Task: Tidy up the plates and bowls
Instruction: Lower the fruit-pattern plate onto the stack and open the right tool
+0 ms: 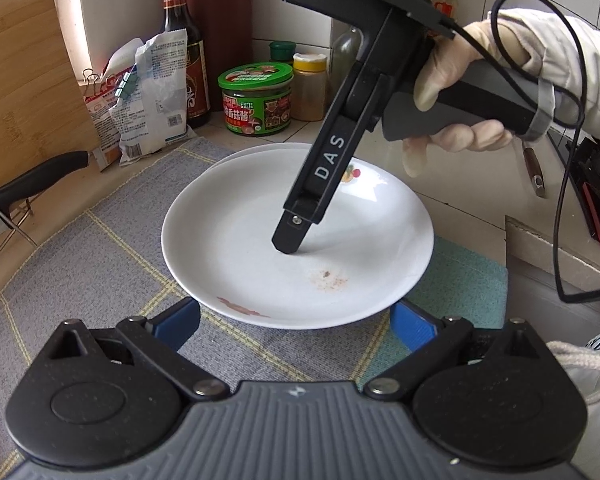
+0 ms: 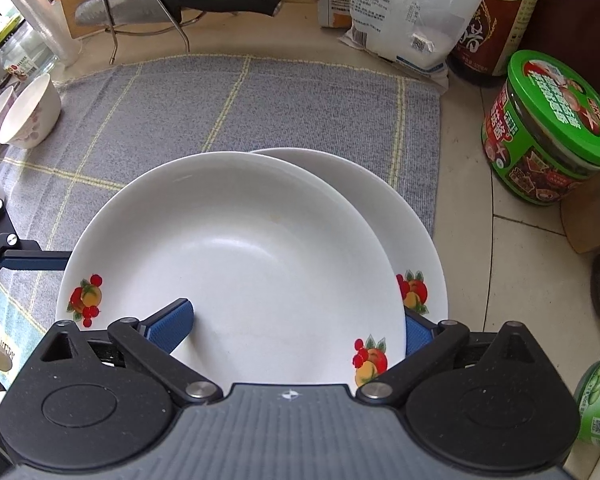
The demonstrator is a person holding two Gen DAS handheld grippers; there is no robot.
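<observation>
Two white plates with fruit prints lie stacked on a grey checked cloth [image 2: 260,96]. The top plate [image 2: 228,248] sits offset to the left of the lower plate [image 2: 404,220]. My right gripper [image 2: 296,320] is open and points steeply down at them, with one pad over the top plate's inside and the other outside its rim. A gloved hand [image 1: 456,76] holds it. My left gripper [image 1: 294,314] is open, with its blue pads on either side of the top plate's [image 1: 236,216] near rim. White flowered bowls [image 2: 32,116] stand at the cloth's left edge.
A black-handled knife [image 2: 204,2] rests on a wire stand by a wooden board [image 1: 24,92]. A green-lidded jar [image 2: 548,132], a dark sauce bottle [image 1: 180,48], food bags [image 2: 404,12] and a yellow-capped spice jar [image 1: 309,88] crowd the back. A black cable [image 1: 564,200] hangs at the right.
</observation>
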